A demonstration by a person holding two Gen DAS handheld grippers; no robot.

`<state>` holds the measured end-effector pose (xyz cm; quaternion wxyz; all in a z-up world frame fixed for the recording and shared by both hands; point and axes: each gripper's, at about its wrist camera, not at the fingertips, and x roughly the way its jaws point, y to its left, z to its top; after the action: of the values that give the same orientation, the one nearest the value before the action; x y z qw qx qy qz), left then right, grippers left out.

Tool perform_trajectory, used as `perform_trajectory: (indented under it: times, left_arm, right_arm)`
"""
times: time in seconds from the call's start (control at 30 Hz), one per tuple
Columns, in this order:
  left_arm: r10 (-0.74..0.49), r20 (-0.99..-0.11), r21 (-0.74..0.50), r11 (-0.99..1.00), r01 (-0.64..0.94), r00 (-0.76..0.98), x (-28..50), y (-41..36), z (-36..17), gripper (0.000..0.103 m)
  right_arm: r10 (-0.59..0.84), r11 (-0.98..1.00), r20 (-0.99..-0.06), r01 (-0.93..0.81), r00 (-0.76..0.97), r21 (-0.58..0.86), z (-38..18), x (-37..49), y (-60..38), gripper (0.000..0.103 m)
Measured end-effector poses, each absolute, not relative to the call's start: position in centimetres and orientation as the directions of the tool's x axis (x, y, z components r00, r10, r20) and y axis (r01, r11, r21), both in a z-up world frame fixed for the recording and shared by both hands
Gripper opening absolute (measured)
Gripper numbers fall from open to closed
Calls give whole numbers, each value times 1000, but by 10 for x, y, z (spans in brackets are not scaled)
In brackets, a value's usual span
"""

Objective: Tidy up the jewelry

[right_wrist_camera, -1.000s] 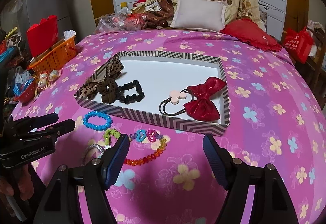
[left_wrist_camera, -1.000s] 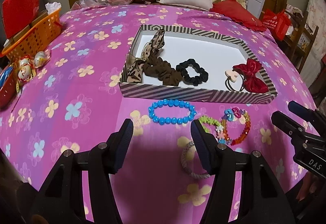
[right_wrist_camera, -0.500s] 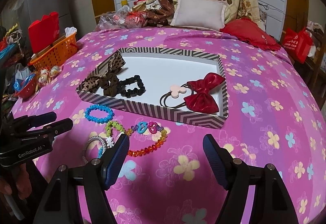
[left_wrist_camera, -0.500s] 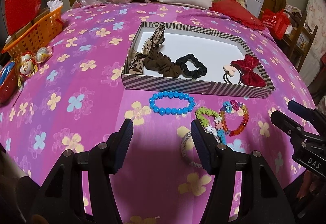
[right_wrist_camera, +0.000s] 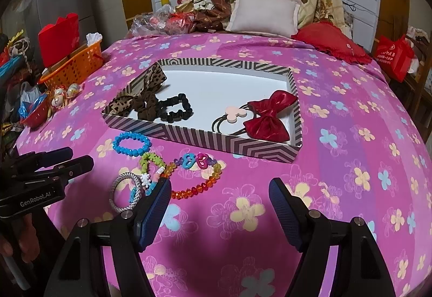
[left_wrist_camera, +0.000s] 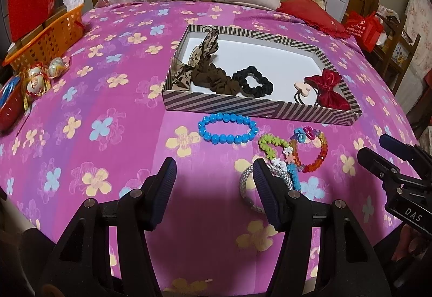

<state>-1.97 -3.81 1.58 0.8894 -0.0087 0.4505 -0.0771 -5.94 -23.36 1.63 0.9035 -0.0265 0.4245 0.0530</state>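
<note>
Starting at your left, the orange plastic basket (left_wrist_camera: 51, 32) sits at the edge of the bed with its pink flowered bedspread (left_wrist_camera: 108, 97), well apart from the work. Your left gripper (left_wrist_camera: 213, 183) hovers low over the bedspread with its jaws wide apart and empty. Just ahead of it lies the blue faceted bead bracelet (left_wrist_camera: 228, 132), near the front wall of the striped shallow cardboard box (left_wrist_camera: 259, 108), which already holds scrunchies and a red satin bow hair tie (left_wrist_camera: 328, 89).

Take the blue bracelet first, I'd suggest: it lies alone, so straddle one side of the ring with the jaws and pinch the beads squarely before lifting over the box wall.

Further right the pieces crowd together: the silver woven bangle (right_wrist_camera: 127, 193), partly behind your left jaw, touches the green flower bead bracelet (left_wrist_camera: 270, 144), which overlaps the rainbow crystal bead bracelet (right_wrist_camera: 198, 181). Pick from the outer edge there, or one piece will likely drag the others.

Your right gripper (right_wrist_camera: 220, 206) also stands with jaws apart and empty, its left finger just beside the rainbow beads.

Against the frames of a second ago, both views sit slightly further back: the box appears farther off, and more bedspread shows ahead of the jaws. Nothing on the bed has shifted, and neither pair of jaws has changed its opening.
</note>
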Motion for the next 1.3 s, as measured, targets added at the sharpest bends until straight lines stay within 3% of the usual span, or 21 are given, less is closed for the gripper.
perform_trajectory:
  times: [0.83,0.97,1.3]
  left_arm:
    - [-171,-825,-123,985,123,538,-17,-28,5,59]
    - [-196,-831,-145,980,137,521,-19,-24,1,68]
    - [-240,-856,-142,961,239,458,-17,-44,-13,68]
  right_arm:
    - [76,995,-796,-103,601,17,3,-56,-241,73]
    - [86,994,-799,-103,595,30,0,-55,-243,73]
    - [112,990,-807,-139,580,38,-8,-51,-237,73]
